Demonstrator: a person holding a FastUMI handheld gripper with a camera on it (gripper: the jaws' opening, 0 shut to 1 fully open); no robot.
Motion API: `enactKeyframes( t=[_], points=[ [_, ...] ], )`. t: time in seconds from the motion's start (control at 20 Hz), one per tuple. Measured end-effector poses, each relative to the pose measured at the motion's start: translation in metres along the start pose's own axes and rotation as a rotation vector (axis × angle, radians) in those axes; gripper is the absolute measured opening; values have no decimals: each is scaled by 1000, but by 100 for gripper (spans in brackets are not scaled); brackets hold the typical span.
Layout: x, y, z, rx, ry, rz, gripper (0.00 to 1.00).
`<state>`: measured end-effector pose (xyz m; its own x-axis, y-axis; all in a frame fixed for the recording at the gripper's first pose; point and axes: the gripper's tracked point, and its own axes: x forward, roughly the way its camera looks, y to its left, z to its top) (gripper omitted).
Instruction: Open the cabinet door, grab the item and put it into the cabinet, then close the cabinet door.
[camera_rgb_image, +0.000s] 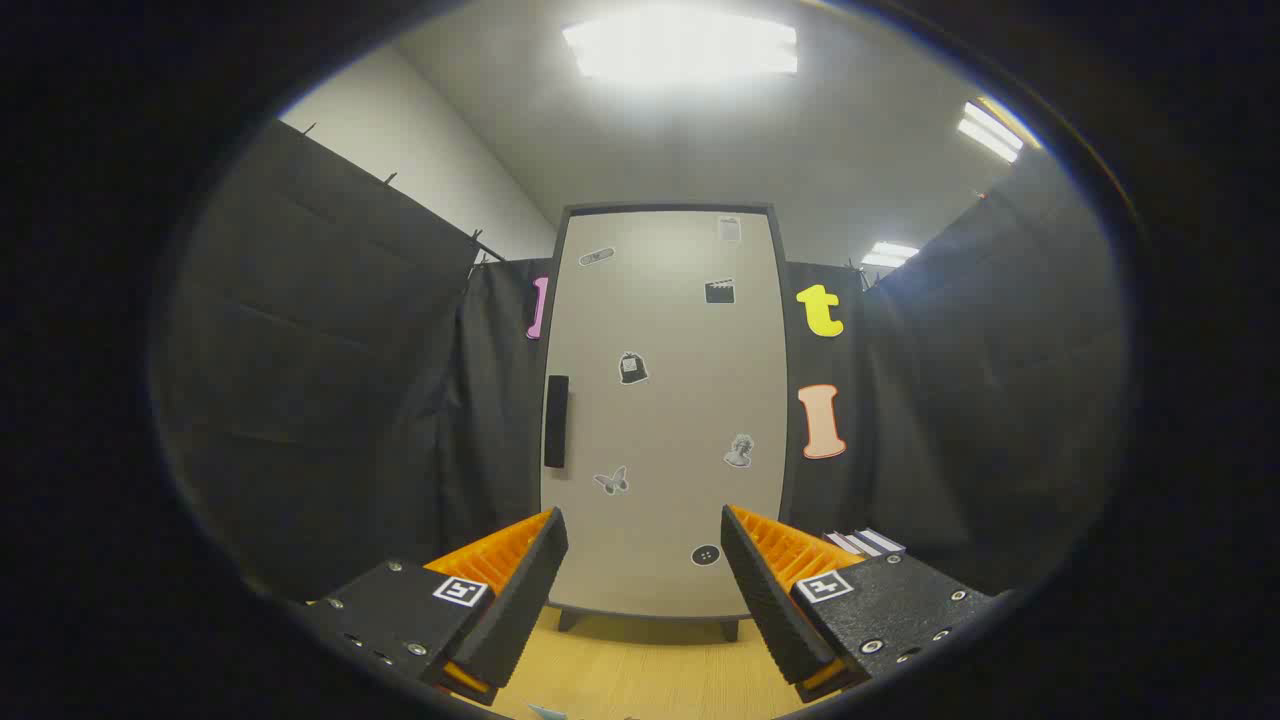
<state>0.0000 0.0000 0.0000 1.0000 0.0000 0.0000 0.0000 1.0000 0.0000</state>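
cabinet: one tall pale cabinet (665, 410) stands straight ahead, beyond the fingers, upright on short dark legs, its long axis running floor to ceiling.
door: one door (680, 330), shut, facing the gripper square on.
handle: one dark bar handle (556, 421) near the door's left edge, about mid-height, set upright along the door's long axis.
stickers: seven small stickers (633, 368) scattered over the door front.
gripper: one gripper (645, 580), fingers spread wide apart with nothing between them; the lower part of the door shows in the gap.
item: a small stack of flat things, maybe books (865, 543), lies low just right of the cabinet, behind the right finger; too small to count or to tell which way it points.
floor: light wood-look surface (640, 670) under the cabinet and the fingers.
room: black cloth walls (330, 380) on both sides, pale ceiling with three lit panels (682, 45).
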Motion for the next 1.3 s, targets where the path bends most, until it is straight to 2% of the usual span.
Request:
enactKeyframes(
  t=[0.85,1.1,1.3],
  points=[
    [10,3,1,-25,-6,6,96],
    [26,12,24,7,-36,1,96],
    [49,15,43,15,-46,-38,95]
  ],
)
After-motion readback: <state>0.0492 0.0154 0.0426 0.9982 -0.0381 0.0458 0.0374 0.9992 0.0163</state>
